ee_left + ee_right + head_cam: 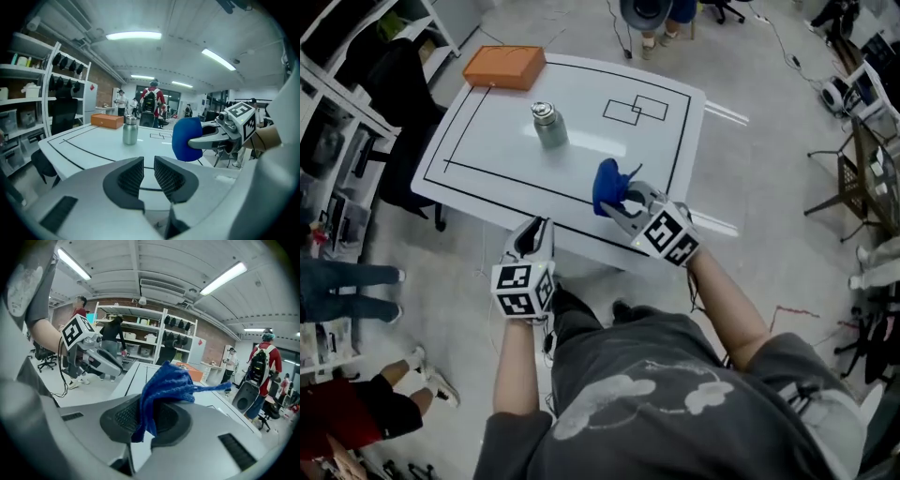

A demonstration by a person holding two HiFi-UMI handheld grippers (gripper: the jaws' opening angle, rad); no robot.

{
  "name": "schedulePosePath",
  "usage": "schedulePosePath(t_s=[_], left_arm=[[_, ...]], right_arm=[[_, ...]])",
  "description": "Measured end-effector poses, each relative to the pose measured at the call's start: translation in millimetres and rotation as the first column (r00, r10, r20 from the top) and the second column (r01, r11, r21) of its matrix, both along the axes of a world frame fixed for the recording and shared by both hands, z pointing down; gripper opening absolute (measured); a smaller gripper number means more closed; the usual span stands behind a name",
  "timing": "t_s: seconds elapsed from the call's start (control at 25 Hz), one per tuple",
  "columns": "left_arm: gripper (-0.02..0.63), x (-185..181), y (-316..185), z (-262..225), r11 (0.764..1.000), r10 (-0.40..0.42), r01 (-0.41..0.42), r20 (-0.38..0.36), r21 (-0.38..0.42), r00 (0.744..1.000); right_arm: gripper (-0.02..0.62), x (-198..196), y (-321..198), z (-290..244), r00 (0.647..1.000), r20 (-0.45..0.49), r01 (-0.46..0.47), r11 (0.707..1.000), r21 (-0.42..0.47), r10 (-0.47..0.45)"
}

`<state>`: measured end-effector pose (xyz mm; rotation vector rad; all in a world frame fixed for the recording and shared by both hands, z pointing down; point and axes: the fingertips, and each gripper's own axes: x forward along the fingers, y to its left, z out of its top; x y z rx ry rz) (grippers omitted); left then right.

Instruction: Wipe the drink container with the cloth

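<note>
A small steel drink flask stands upright on the white table, left of its middle; the left gripper view shows the flask ahead. My right gripper hovers over the table's near edge, shut on a blue cloth that bunches up from its jaws. In the right gripper view the cloth fills the space between the pads of the right gripper. My left gripper sits just off the near edge, left of the cloth. Its jaws stand a narrow gap apart with nothing between them.
An orange box lies on the table's far left corner. A black rectangle outline is marked on the far right. A dark chair and shelves stand left of the table. A person stands beyond the far edge.
</note>
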<state>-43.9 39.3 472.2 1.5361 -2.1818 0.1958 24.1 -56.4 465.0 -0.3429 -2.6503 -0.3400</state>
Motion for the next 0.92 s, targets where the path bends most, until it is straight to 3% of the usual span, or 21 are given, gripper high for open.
schedulePosePath(t_s=[0.2,0.4,0.92], left_arm=[[0.067,29.3,38.0,2.3,0.995,-0.096,0.096,-0.028,-0.015,0.995],[0.067,43.2,70.2,-1.9,0.980,-0.196,0.198,-0.065,0.022,0.978],[0.065,77.8,133.9,-15.3,0.964,-0.252,0.257,-0.072,0.074,0.965]], right_arm=[[0.044,20.8,25.0,3.0,0.998,-0.005,0.070,0.997,-0.016,-0.070],[0.043,32.5,50.7,10.8,0.992,-0.018,0.126,0.992,-0.024,-0.126],[0.043,46.3,110.9,5.4,0.983,-0.029,0.180,0.984,-0.017,-0.180]])
